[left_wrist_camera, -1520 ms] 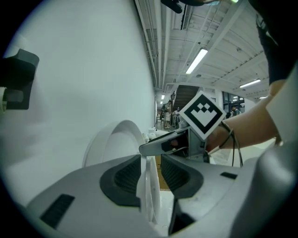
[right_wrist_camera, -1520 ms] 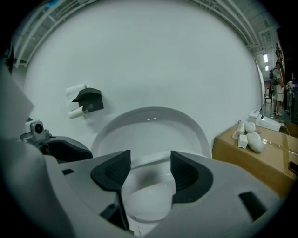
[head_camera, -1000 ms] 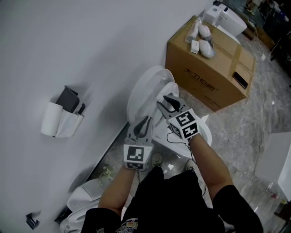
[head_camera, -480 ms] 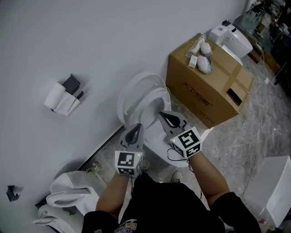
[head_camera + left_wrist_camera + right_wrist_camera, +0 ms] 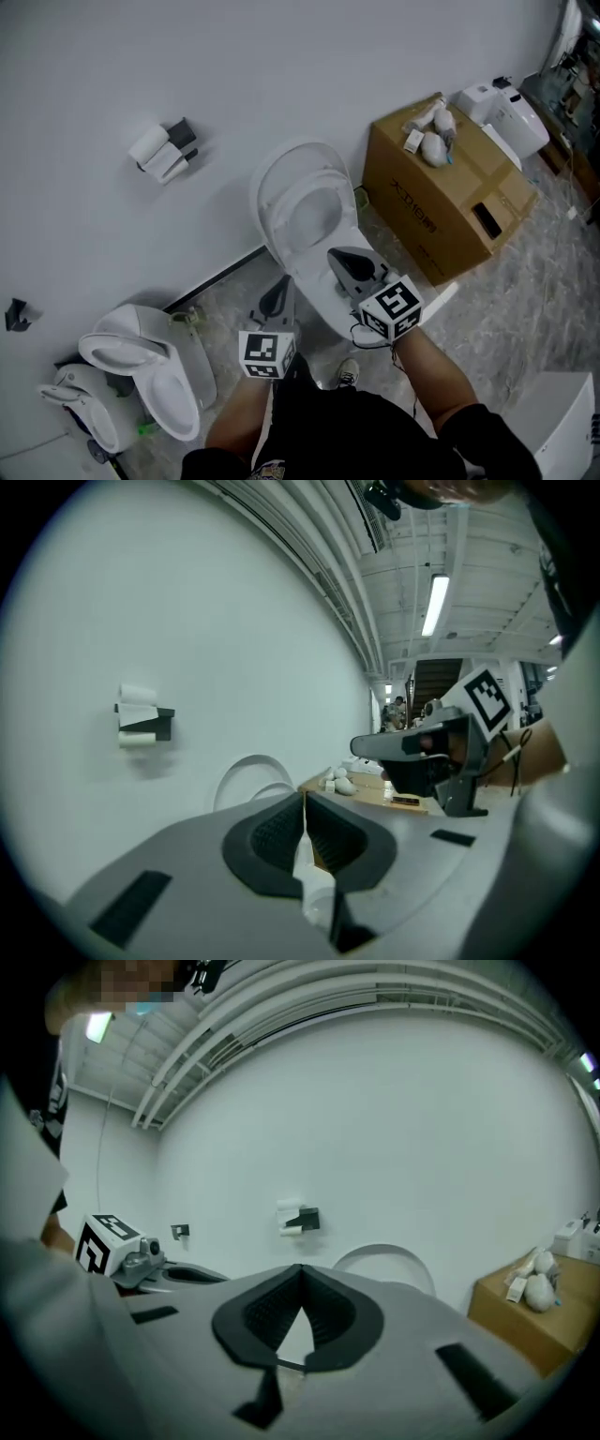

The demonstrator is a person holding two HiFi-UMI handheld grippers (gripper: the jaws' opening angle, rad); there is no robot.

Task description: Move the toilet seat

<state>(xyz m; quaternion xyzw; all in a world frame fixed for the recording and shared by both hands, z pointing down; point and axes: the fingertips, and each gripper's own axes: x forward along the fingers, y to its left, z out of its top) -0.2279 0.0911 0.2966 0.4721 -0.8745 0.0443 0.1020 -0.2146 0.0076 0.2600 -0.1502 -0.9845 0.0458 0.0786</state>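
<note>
Bright, even indoor light on white surfaces, with fisheye warping in both gripper views.

The head view is sharp and evenly lit, and its white wall is almost shadowless. In the left gripper view a ceiling strip light glares. The paper-roll holder drops a soft shadow on the wall below it. Both gripper views have black vignetted corners, and straight ceiling lines bow into curves. The grey bodies of the left gripper and right gripper look soft and out of focus close to the lens. A second ceiling lamp glows at the upper left of the right gripper view.
</note>
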